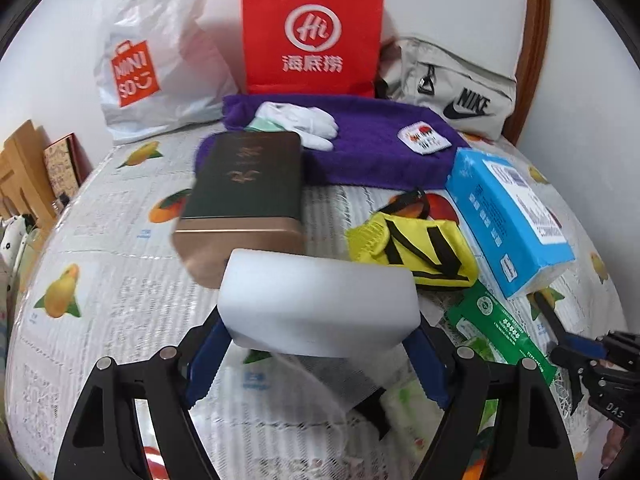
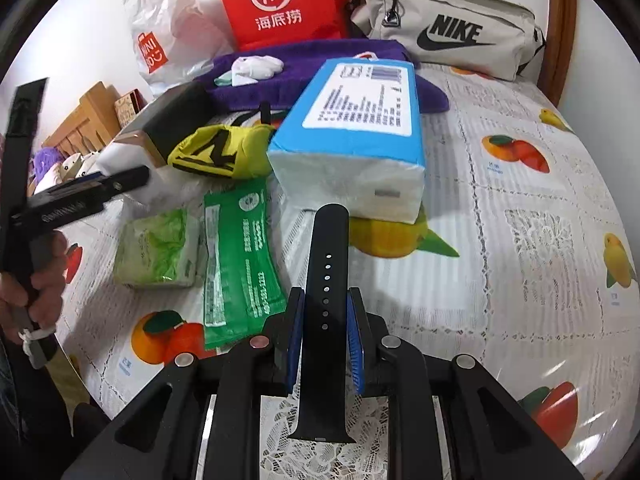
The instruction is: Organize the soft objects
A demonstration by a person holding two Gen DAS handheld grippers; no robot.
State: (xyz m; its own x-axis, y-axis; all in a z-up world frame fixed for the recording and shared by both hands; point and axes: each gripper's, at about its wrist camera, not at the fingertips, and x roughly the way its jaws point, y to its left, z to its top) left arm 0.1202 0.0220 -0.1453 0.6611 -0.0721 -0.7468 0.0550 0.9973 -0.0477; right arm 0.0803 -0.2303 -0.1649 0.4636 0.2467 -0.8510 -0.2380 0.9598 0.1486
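Left wrist view: white foam sponge block (image 1: 320, 304) clamped between blue pads of left gripper (image 1: 318, 364), held above fruit-printed lace tablecloth (image 1: 112, 248). Right gripper (image 2: 325, 350) closed on black perforated rubber watch strap (image 2: 326, 300). White wall (image 1: 60, 20) seen behind.

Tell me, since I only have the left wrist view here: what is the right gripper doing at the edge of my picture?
Observer: The right gripper is shut on a black watch strap, which stands upright between its blue pads.
Operator: What does the green wipes packet partly hide from me?
Observer: A small green tissue pack lies just left of the green packet.
Operator: And the blue tissue pack's near end?
Observer: The blue tissue pack is open-ended there, showing white tissue.
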